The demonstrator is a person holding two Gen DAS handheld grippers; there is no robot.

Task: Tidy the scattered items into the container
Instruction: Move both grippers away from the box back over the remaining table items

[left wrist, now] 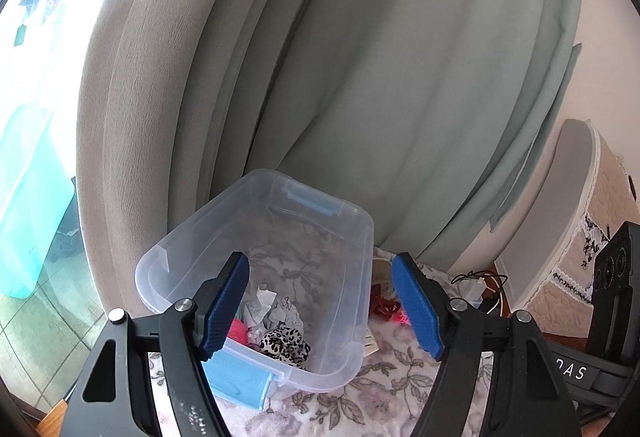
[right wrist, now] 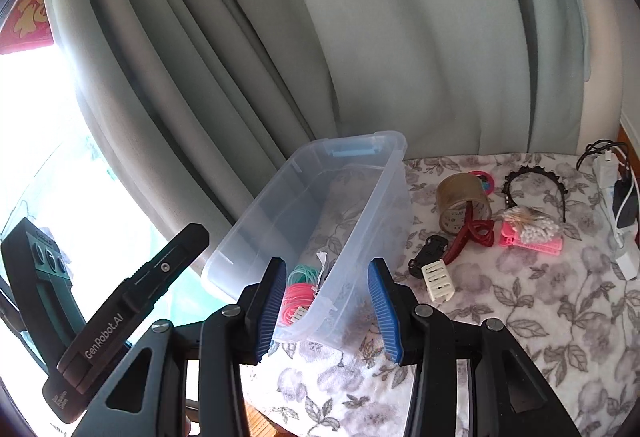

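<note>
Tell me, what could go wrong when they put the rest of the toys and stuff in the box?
1. The clear box sits near the table's edge by the curtain, so a bump might push it off.
2. The cotton swabs look loose in their bundle and might scatter when squeezed.
3. The red clip leans on the tape roll, so lifting one may drag or roll the other.

We read "GenRobot.AI" in white letters along the black body of the left hand-held gripper in the right wrist view. In the left wrist view, the right hand-held gripper shows only the letters "AS". A red hanging by the window bears a gold character we cannot make out.
</note>
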